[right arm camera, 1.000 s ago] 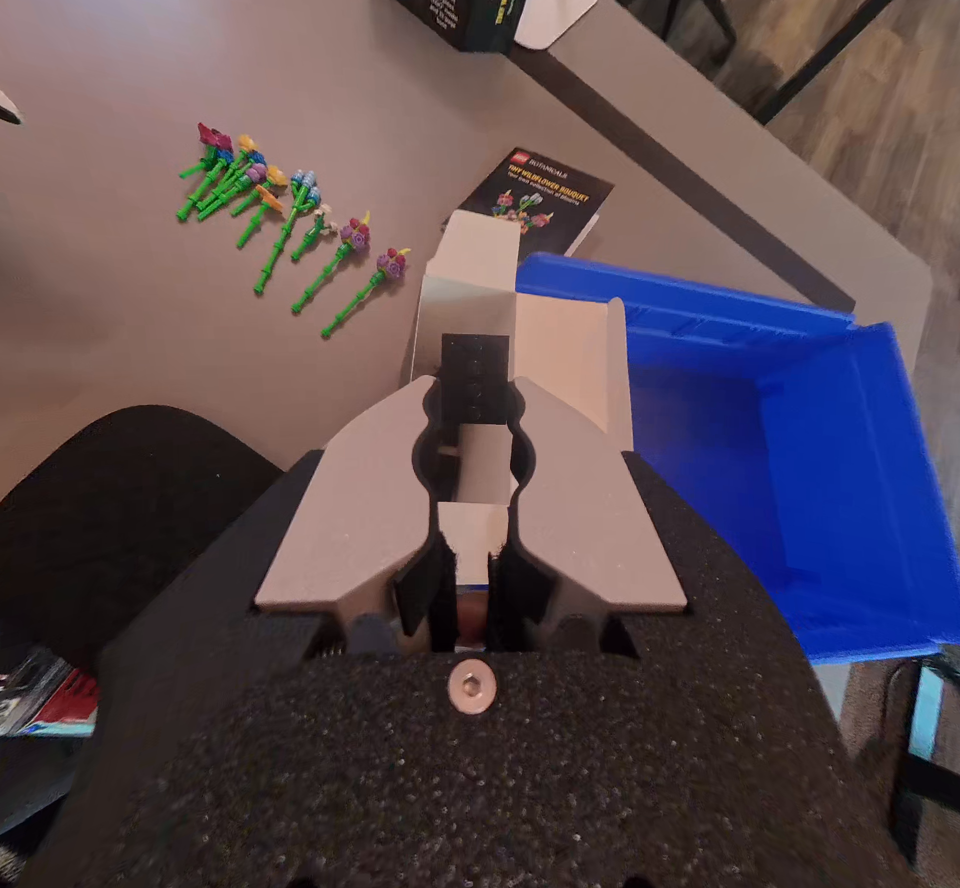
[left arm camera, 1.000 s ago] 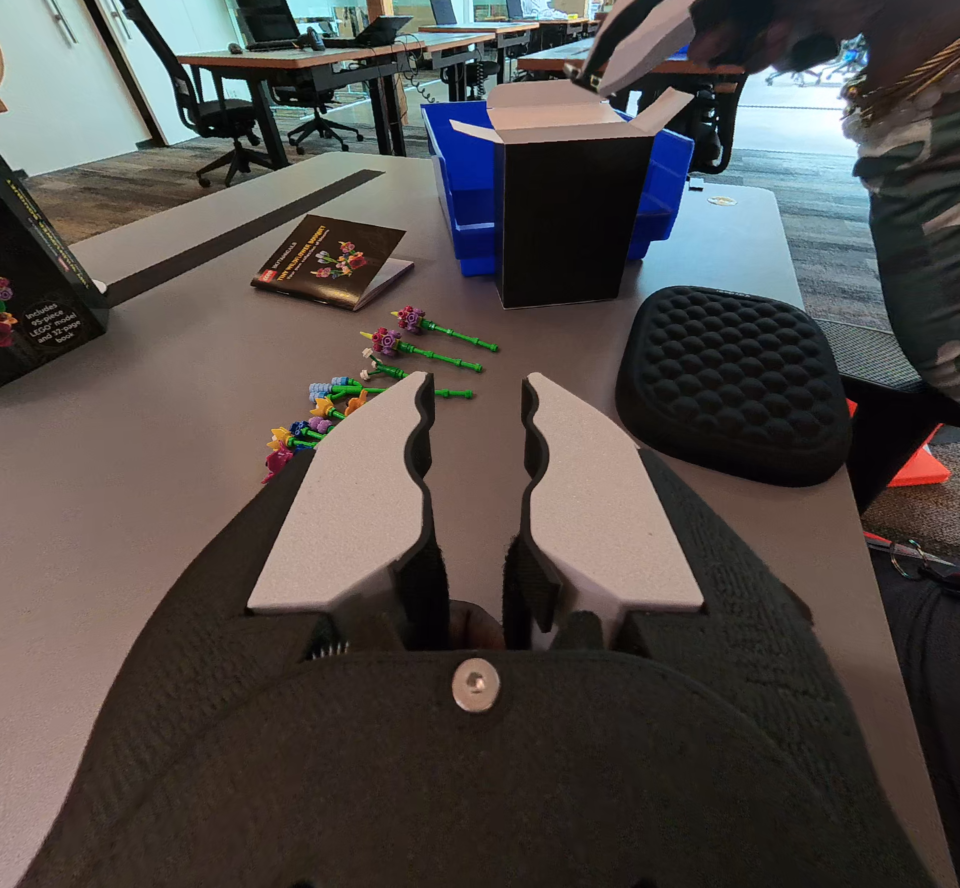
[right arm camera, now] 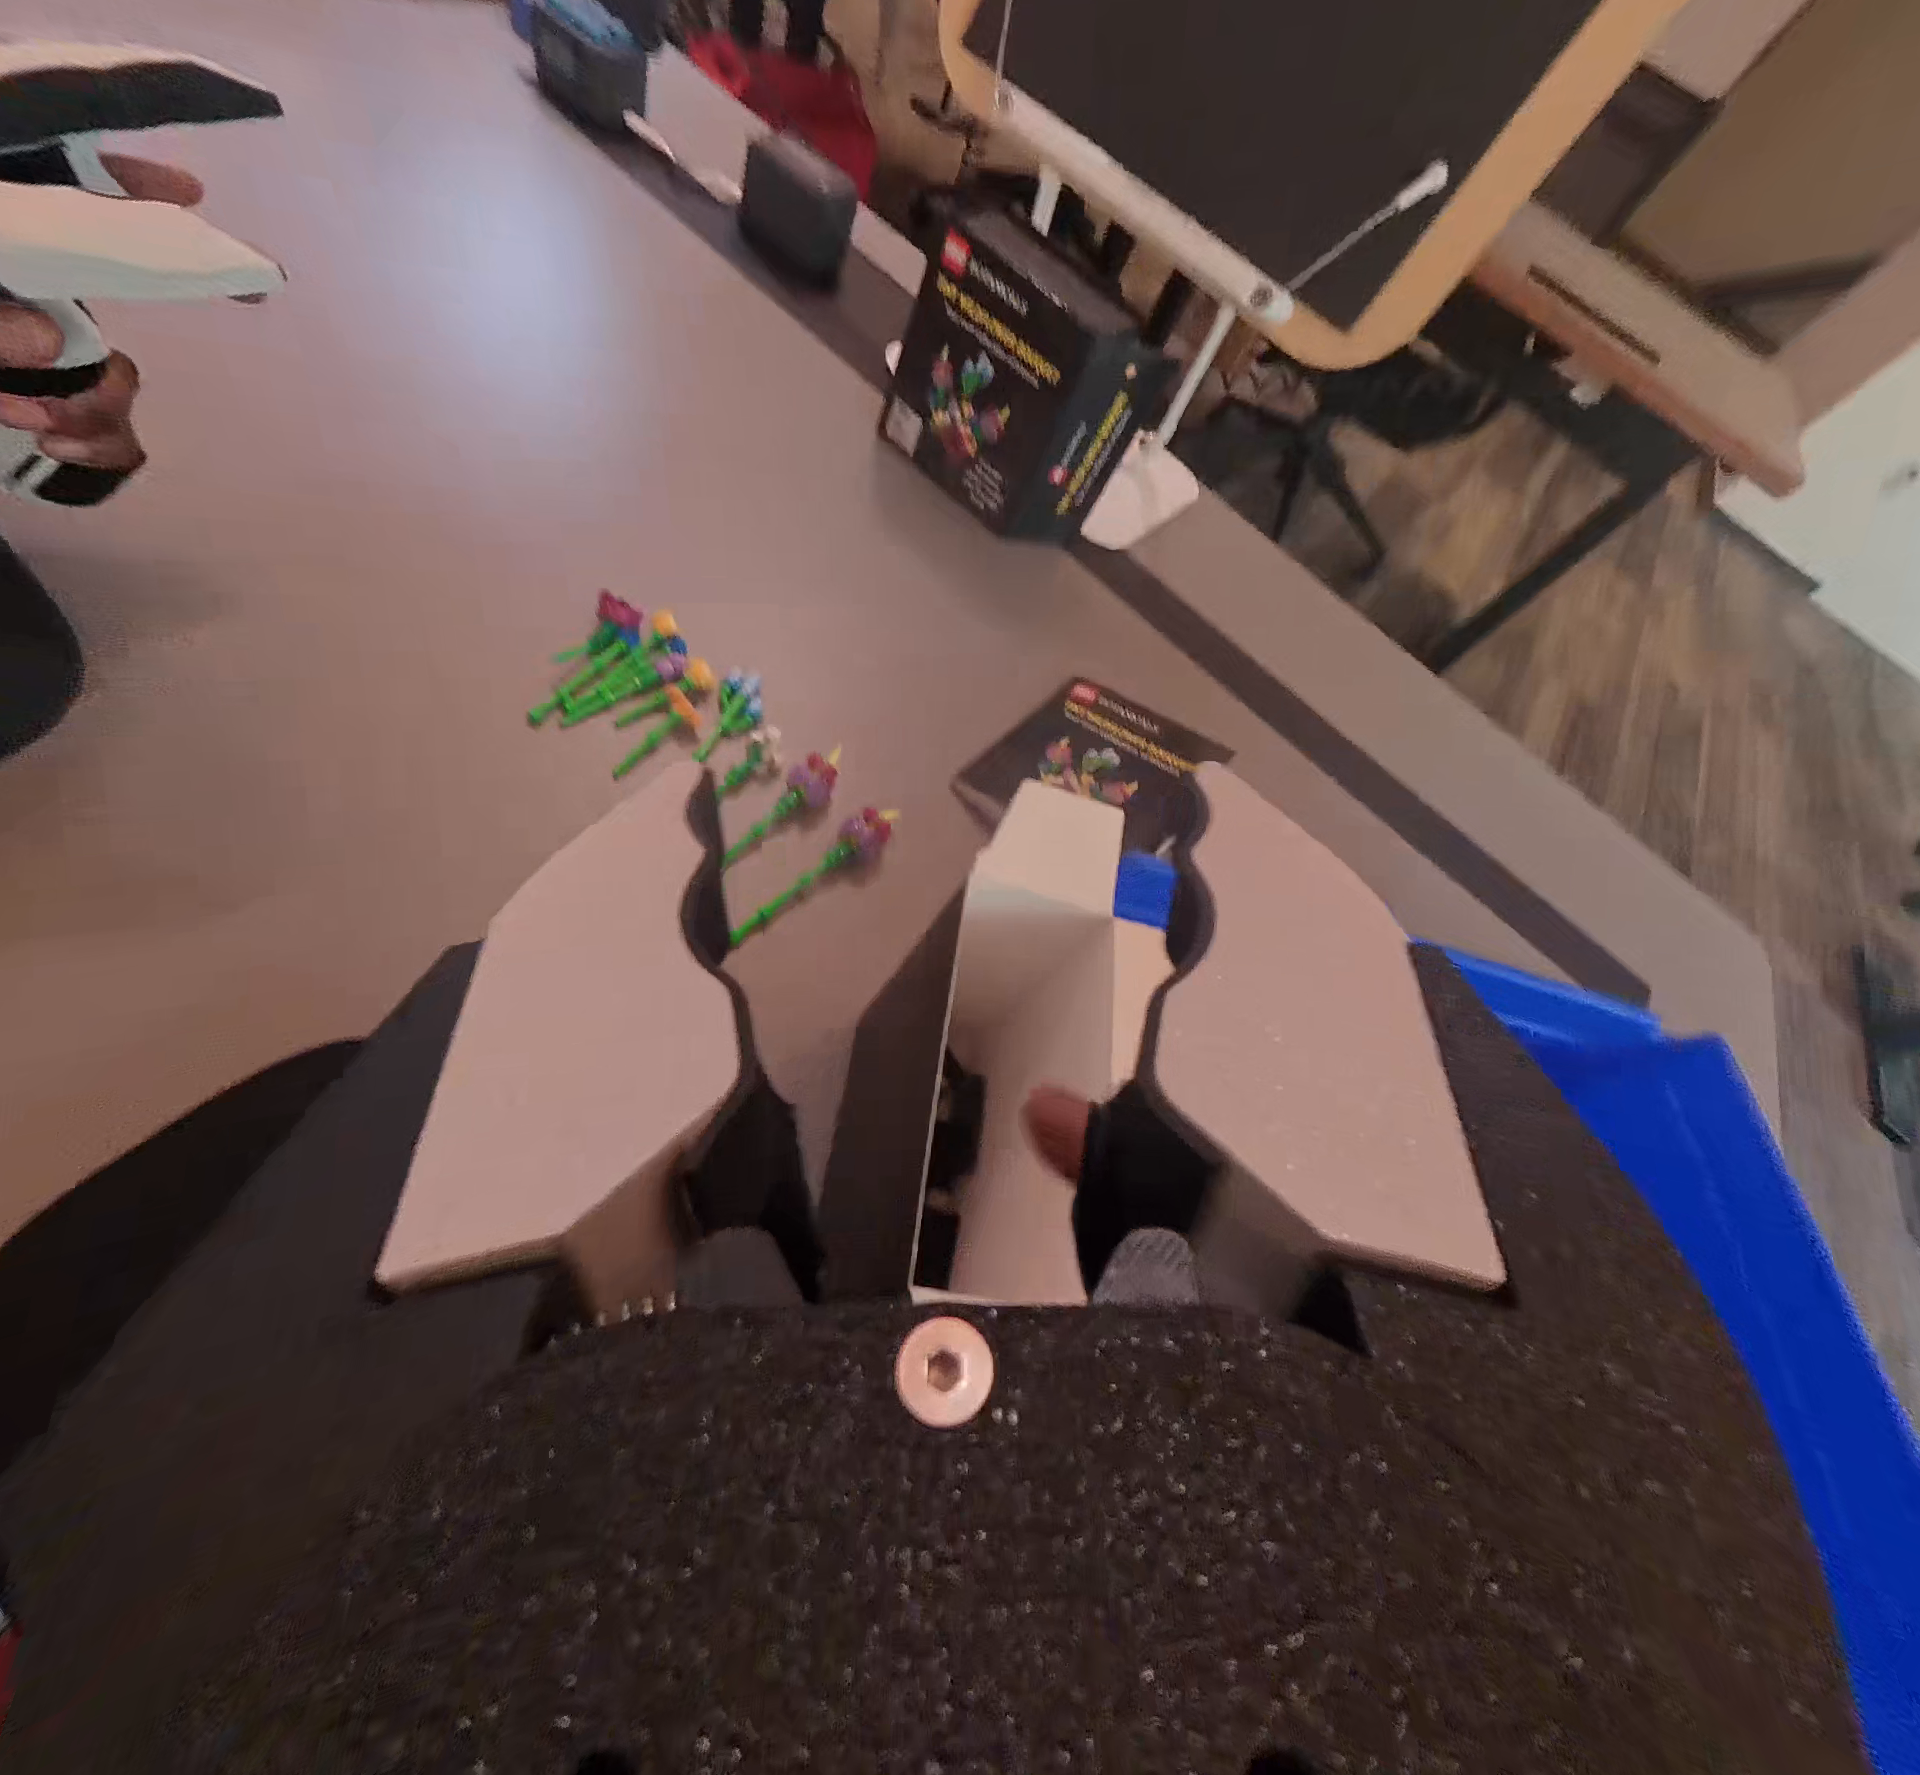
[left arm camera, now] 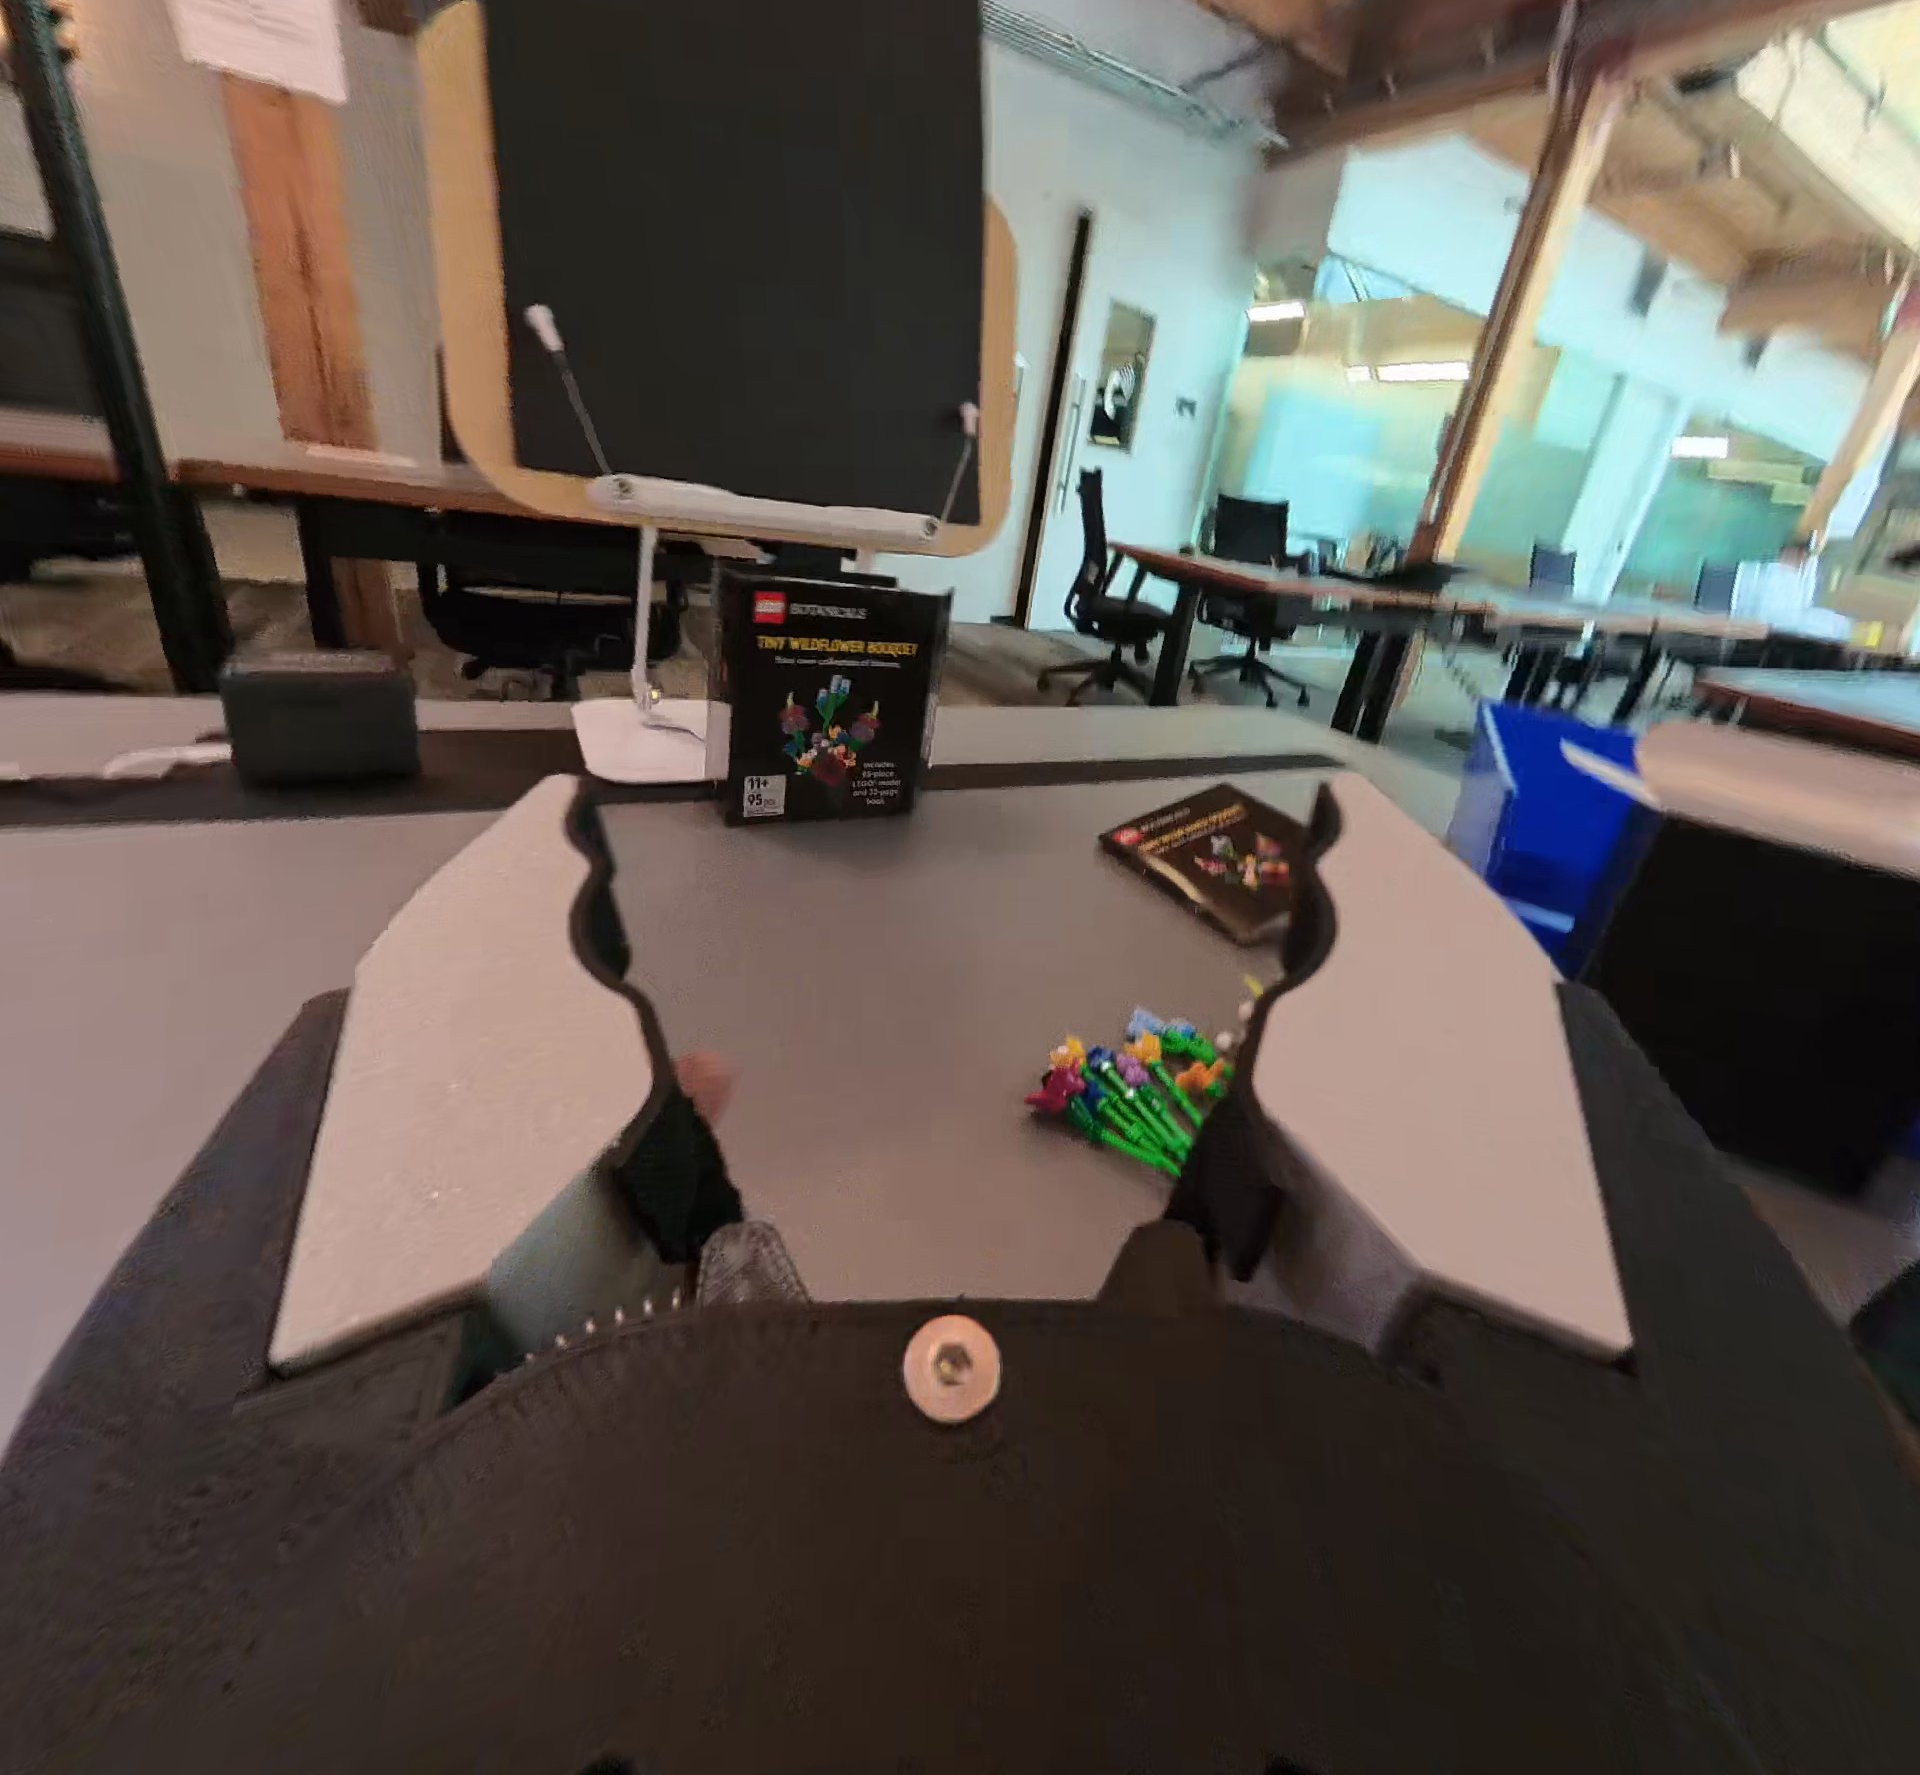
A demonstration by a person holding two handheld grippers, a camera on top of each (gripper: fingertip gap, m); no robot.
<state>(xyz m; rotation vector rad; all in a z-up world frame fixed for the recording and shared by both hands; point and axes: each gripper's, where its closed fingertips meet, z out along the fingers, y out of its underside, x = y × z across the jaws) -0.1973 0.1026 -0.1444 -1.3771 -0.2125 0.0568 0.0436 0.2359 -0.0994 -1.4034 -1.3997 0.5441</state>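
Hovering above the surface (left arm camera: 260,946), the left hand-held gripper (left arm camera: 951,842) is spread wide and holds nothing; the toy flowers (left arm camera: 1127,1091) lie on the surface just inside its right finger. The right hand-held gripper (right arm camera: 951,842) is also released, empty, poised over an open-topped box (right arm camera: 1023,1008) whose pale flap sits between its fingers, apparently without contact. A blue bin (right arm camera: 1704,1154) stands right of it.

Any grasp on a stem would go best low and square, 1 stem at a time, since the left-hand stems lie bunched.

Only the right view shows the 2 stems (right arm camera: 805,852) lying apart from the bunch, and the left hand-held gripper seen from outside. The left view alone shows the distant desks (left arm camera: 1351,603).
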